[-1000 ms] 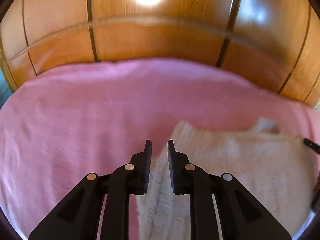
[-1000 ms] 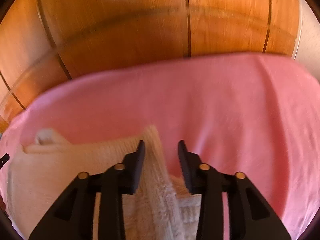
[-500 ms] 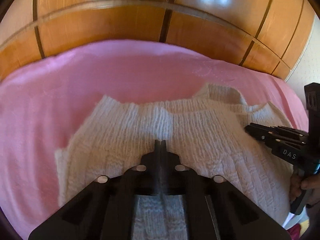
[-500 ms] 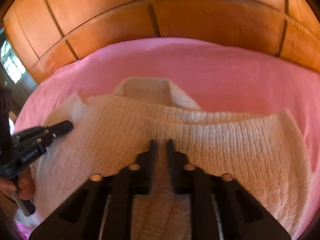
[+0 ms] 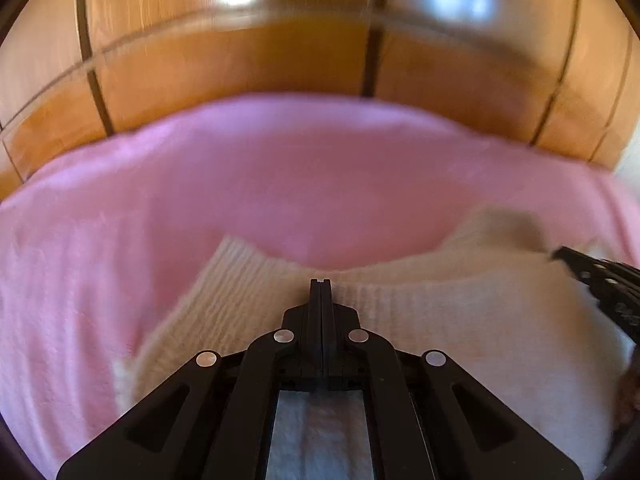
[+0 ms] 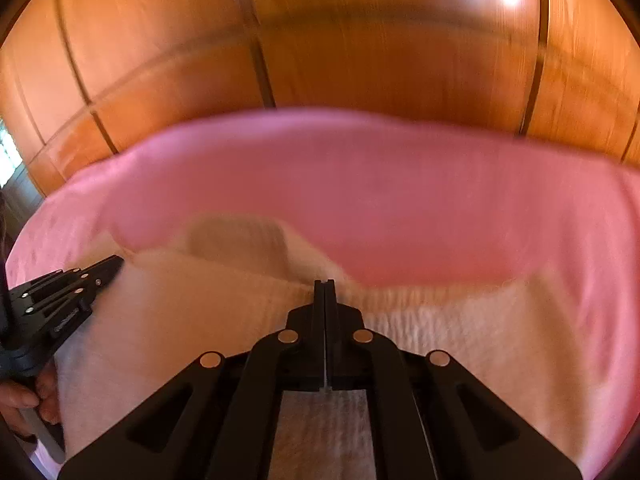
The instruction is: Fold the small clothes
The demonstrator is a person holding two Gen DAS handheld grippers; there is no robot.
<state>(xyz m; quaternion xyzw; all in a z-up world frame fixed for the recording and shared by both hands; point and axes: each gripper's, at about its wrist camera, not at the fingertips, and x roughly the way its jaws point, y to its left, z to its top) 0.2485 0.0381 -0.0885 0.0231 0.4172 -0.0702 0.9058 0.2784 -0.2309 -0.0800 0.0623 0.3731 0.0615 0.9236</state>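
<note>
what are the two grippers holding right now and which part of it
Both hold the cream knit sweater by its edge: the left gripper and the right gripper each have jaws shut on it.

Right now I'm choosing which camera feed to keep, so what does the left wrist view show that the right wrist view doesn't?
Only the left wrist view shows the left gripper shut on the cream knit sweater with the right gripper at its right edge. Only the right wrist view shows the person's hand and a sliver of window. Both share the sweater, the pink blanket and the wooden panels.
</note>
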